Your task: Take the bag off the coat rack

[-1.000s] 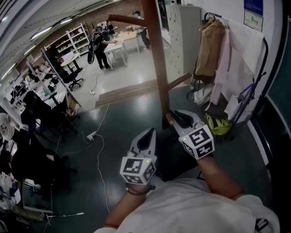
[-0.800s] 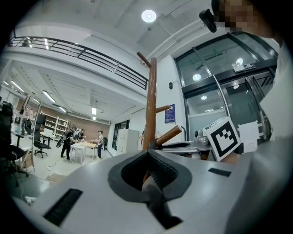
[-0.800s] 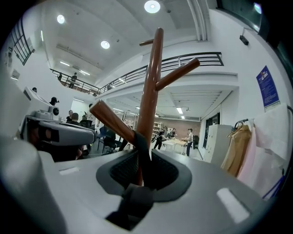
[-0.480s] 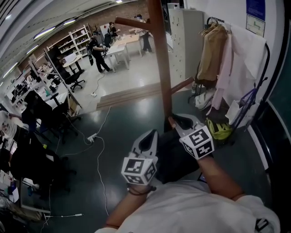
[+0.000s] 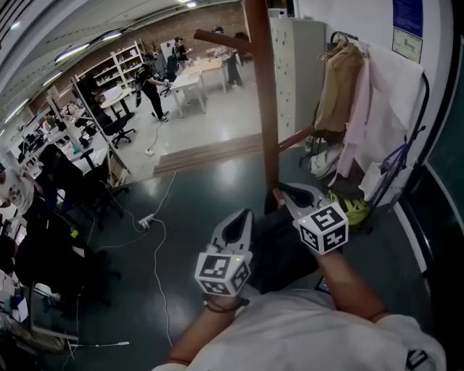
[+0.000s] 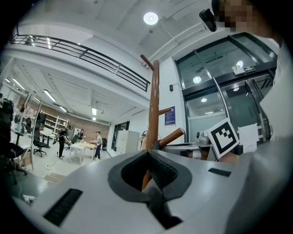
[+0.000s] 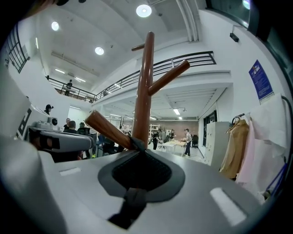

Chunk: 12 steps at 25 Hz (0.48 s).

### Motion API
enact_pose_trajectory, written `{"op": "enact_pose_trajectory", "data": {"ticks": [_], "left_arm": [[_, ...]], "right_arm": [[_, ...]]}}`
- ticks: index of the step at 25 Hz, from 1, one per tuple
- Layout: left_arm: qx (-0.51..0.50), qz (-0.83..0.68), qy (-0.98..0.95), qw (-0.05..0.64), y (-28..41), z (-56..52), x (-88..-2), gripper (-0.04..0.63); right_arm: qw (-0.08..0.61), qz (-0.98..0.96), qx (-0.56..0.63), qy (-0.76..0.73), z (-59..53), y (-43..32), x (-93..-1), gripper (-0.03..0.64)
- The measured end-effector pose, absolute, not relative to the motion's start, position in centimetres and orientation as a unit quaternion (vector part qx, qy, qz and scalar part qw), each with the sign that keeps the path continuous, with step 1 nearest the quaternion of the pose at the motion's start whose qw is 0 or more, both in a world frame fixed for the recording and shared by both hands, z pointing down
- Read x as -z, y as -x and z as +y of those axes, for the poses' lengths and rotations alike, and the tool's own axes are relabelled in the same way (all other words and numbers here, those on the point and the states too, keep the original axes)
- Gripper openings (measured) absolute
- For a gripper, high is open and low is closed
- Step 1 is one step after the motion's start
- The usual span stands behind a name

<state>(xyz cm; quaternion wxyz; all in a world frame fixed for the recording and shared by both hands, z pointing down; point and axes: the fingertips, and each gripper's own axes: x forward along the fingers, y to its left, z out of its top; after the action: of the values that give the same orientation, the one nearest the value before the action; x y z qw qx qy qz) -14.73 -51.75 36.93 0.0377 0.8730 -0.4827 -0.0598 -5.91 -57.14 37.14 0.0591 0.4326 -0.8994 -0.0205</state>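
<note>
No legible text. Blue wall poster (image 5: 407, 13) and white notice (image 5: 405, 45) below it: print too small to read. Left gripper (image 5: 243, 213), right gripper (image 5: 280, 190) cubes: square markers only.

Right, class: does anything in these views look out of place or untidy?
A white cable trails loose across the dark floor from a power strip, an untidy likely trip hazard. The coat rack looks sound.

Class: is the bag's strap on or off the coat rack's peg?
On: in the right gripper view the strap lies over the peg.
</note>
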Motion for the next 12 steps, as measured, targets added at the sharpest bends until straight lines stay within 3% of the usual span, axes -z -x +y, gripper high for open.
{"op": "enact_pose_trajectory", "data": {"ticks": [12], "left_arm": [[0.061, -0.479, -0.875, 0.037, 16.0, -49.5, -36.5, 0.006]], "right_arm": [[0.015, -0.898, 0.018, -0.439, -54.5, 6.0, -34.6, 0.025]]}}
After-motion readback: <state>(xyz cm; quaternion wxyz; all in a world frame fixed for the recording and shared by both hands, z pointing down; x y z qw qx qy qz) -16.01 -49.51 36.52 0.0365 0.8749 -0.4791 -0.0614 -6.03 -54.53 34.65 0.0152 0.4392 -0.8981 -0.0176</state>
